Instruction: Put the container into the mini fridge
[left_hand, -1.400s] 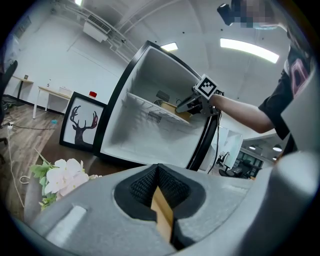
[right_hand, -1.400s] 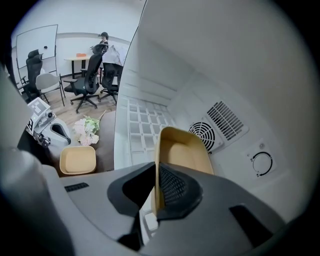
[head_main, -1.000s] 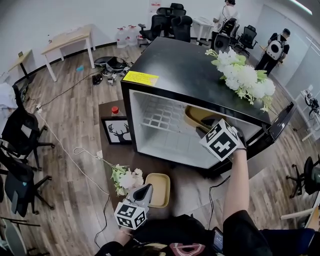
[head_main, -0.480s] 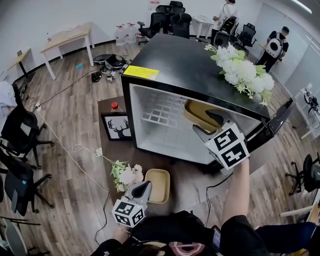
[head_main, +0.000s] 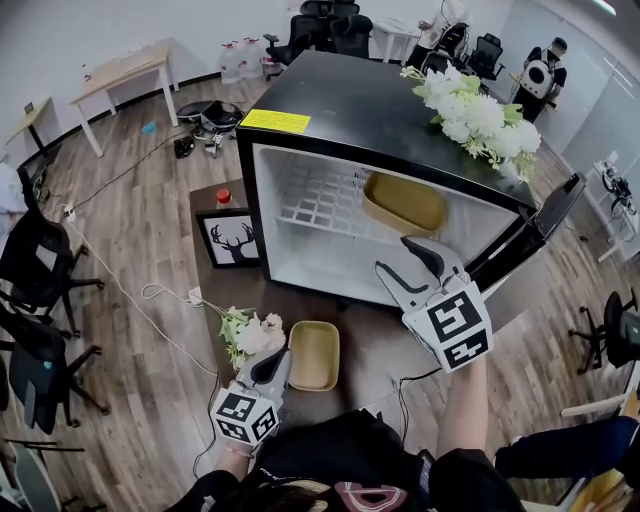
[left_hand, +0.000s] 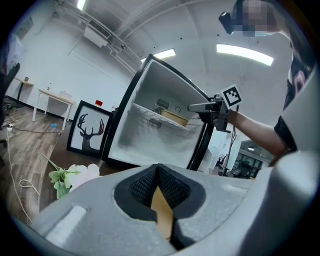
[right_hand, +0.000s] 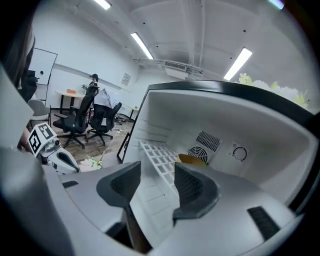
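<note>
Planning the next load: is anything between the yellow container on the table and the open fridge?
Nothing visible. The container faces the open fridge across the table; the right gripper, its fingers just opened and empty, hangs off to the right.

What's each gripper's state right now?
Left gripper: closed, nothing visible between its jaws.
Right gripper: open, empty; jaws just opened wide, then narrowed slightly.

left gripper (head_main: 272, 368): grey plastic, marker cube at its rear, held low near the body, jaws together.
right gripper (head_main: 404, 259): grey plastic, raised on outstretched bare forearm (head_main: 462, 400); jaws apart, just narrowed slightly, nothing between them.
</note>
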